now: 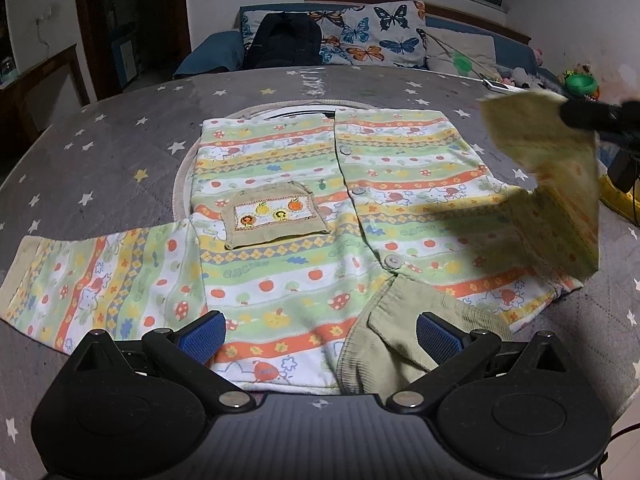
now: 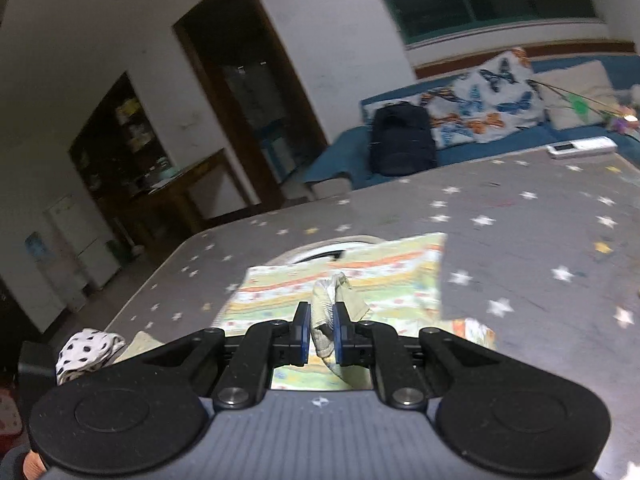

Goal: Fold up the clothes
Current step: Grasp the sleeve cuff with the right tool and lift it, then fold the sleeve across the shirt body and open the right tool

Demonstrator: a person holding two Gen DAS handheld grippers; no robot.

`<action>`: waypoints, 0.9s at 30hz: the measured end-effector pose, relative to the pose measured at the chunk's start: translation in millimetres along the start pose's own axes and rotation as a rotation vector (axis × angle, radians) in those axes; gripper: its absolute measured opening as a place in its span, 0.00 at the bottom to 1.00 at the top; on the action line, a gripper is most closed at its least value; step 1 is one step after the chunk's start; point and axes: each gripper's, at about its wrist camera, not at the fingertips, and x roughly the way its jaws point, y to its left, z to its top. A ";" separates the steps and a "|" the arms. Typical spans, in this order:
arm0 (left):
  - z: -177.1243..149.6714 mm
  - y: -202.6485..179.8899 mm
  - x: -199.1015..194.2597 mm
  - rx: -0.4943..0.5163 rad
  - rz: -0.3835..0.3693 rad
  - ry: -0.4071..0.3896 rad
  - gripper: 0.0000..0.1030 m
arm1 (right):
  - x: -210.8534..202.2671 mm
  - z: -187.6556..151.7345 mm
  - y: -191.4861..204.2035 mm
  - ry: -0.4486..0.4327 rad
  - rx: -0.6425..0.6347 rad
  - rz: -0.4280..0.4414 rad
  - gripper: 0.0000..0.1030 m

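Note:
A child's striped shirt [image 1: 300,216] with fruit prints and a khaki pocket [image 1: 272,216] lies flat on the grey star-patterned table [image 1: 100,148], its khaki collar [image 1: 404,340] nearest me. My left gripper [image 1: 320,332] hangs open just above the collar end, with nothing between its blue pads. One sleeve [image 1: 100,280] lies spread out at the left. The other sleeve [image 1: 552,184] is lifted off the table at the right, with my right gripper [image 1: 592,116] shut on its cuff. In the right wrist view the cuff cloth [image 2: 326,320] is pinched in the right gripper [image 2: 321,330], above the shirt [image 2: 360,276].
A sofa behind the table carries a black backpack [image 1: 284,40] and a butterfly pillow [image 1: 376,36]. A white remote [image 2: 580,146] lies at the table's far edge, toys [image 1: 580,80] at the far right. A spotted cloth [image 2: 88,350] shows low at the left in the right wrist view.

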 end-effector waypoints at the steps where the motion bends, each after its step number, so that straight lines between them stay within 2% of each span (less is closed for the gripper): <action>1: -0.9 1.5 -0.1 -0.003 -0.002 -0.001 1.00 | 5.8 0.3 6.7 0.004 -0.005 0.013 0.10; 7: -3.7 11.8 0.1 -0.030 -0.009 -0.002 1.00 | 39.1 -1.7 36.4 0.036 -0.027 0.071 0.10; 15: -6.6 22.2 1.9 -0.055 -0.013 0.000 1.00 | 73.2 -18.8 71.3 0.075 -0.073 0.094 0.10; 22: -8.4 26.1 3.4 -0.065 -0.013 0.007 1.00 | 99.5 -37.0 84.4 0.143 -0.089 0.106 0.10; 27: -8.6 26.8 4.7 -0.066 -0.011 0.009 1.00 | 110.8 -50.8 88.6 0.200 -0.090 0.137 0.17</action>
